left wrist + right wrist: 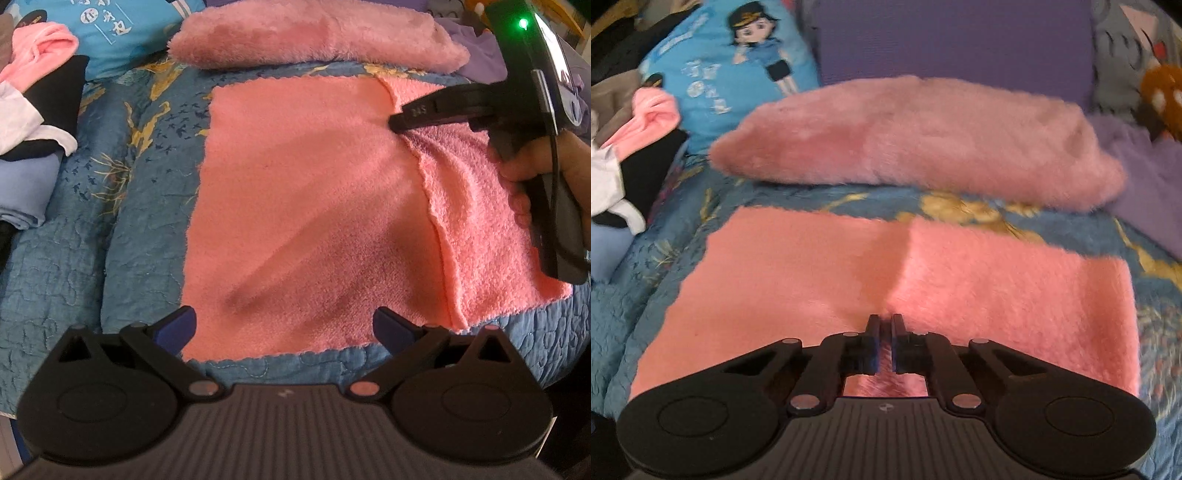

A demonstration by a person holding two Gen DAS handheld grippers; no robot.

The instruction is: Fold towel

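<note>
A pink towel (306,206) lies spread on the blue quilt, with its right part folded over as a fluffier flap (480,206). My left gripper (284,326) is open and hovers over the towel's near edge with nothing between its blue pads. My right gripper (400,123), held by a hand (532,173), is shut on the folded flap's edge near the far right of the towel. In the right wrist view the towel (775,280) fills the middle, and the right gripper (885,328) pinches pink cloth where a crease (899,266) starts.
A fluffy pink cushion (317,33) lies just beyond the towel's far edge. A blue printed pillow (731,70) and a pile of clothes (33,110) sit at the left. Purple fabric (1145,177) lies at the far right. The blue quilt (122,229) surrounds the towel.
</note>
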